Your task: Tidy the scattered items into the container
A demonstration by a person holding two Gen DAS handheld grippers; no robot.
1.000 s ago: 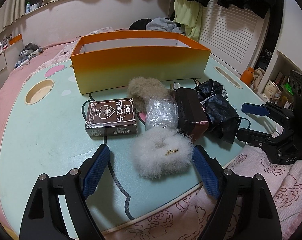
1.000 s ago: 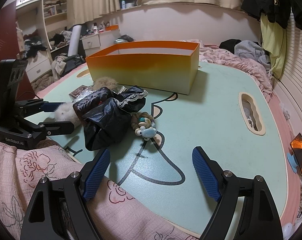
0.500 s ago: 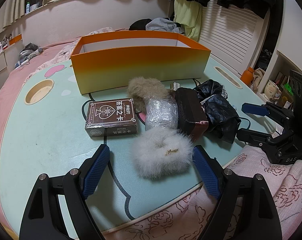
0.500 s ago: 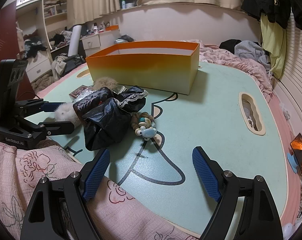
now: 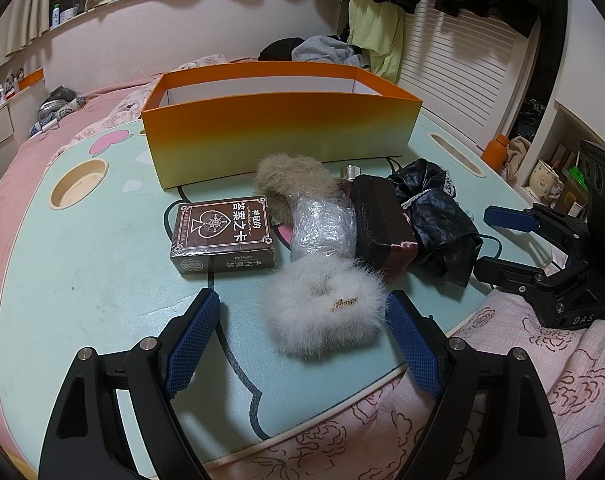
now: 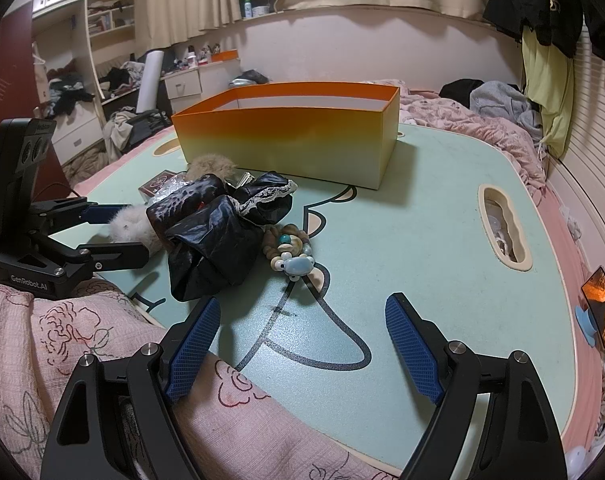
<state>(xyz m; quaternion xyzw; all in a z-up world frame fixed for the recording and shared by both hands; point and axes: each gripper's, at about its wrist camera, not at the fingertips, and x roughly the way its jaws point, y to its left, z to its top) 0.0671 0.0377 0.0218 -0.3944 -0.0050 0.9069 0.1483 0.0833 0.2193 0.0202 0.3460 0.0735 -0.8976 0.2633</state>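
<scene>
An open orange box (image 5: 278,128) stands at the back of the pale green table (image 5: 82,248); it also shows in the right wrist view (image 6: 286,136). In front lie a brown card box (image 5: 222,232), a tan fur scrunchie (image 5: 294,180), a bubble-wrapped bundle (image 5: 322,228), a dark red case (image 5: 382,228), a black scrunchie (image 5: 434,216) and a white fur scrunchie (image 5: 326,312). My left gripper (image 5: 302,336) is open, its fingers either side of the white scrunchie. My right gripper (image 6: 302,344) is open and empty, near a bead bracelet (image 6: 290,248) and the black scrunchie (image 6: 218,232).
The table has a round cup hole (image 5: 78,184) at left and a long slot (image 6: 502,224) at right. A pink floral blanket (image 6: 62,344) covers the near edge. Each gripper shows in the other's view, the right one (image 5: 542,248) and the left one (image 6: 62,240).
My left gripper has crept slightly forward, so the white fur scrunchie sits a little deeper between its fingers. The right gripper has not moved.
</scene>
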